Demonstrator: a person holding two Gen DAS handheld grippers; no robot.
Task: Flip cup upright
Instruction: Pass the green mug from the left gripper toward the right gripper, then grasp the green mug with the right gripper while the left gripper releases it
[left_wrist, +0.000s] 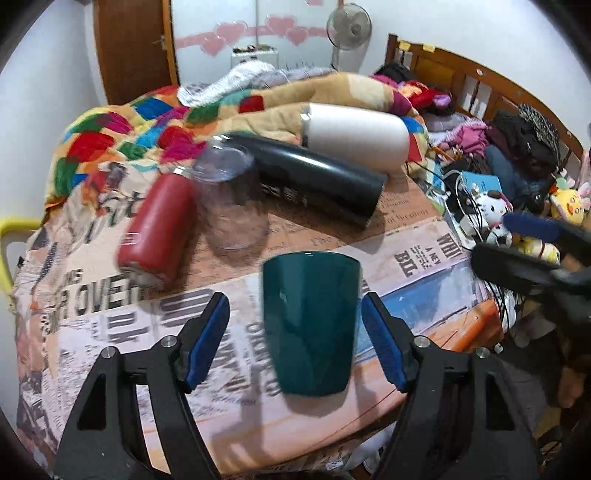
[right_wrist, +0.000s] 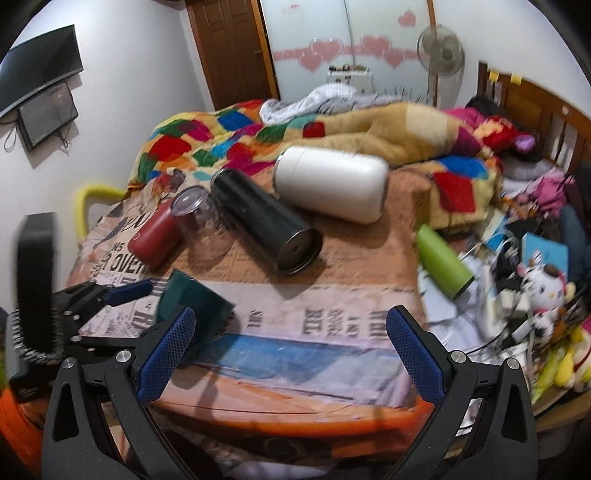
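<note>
A dark green cup (left_wrist: 310, 325) lies on its side on the newspaper-print cloth (left_wrist: 424, 266), its rim pointing away from me. My left gripper (left_wrist: 295, 339) is open, one blue pad on each side of the cup and not touching it. In the right wrist view the cup (right_wrist: 192, 310) shows at the left, partly hidden behind my right gripper's left finger. My right gripper (right_wrist: 290, 354) is open and empty over the cloth's front edge. The left gripper (right_wrist: 110, 295) also shows at the left of that view.
Behind the cup lie a red bottle (left_wrist: 159, 232), a clear plastic cup (left_wrist: 232, 199), a black flask (left_wrist: 314, 177) and a white flask (left_wrist: 354, 136). A green bottle (right_wrist: 443, 262) lies at the right. Blanket, clothes and plush toys (right_wrist: 543, 291) crowd the back and right.
</note>
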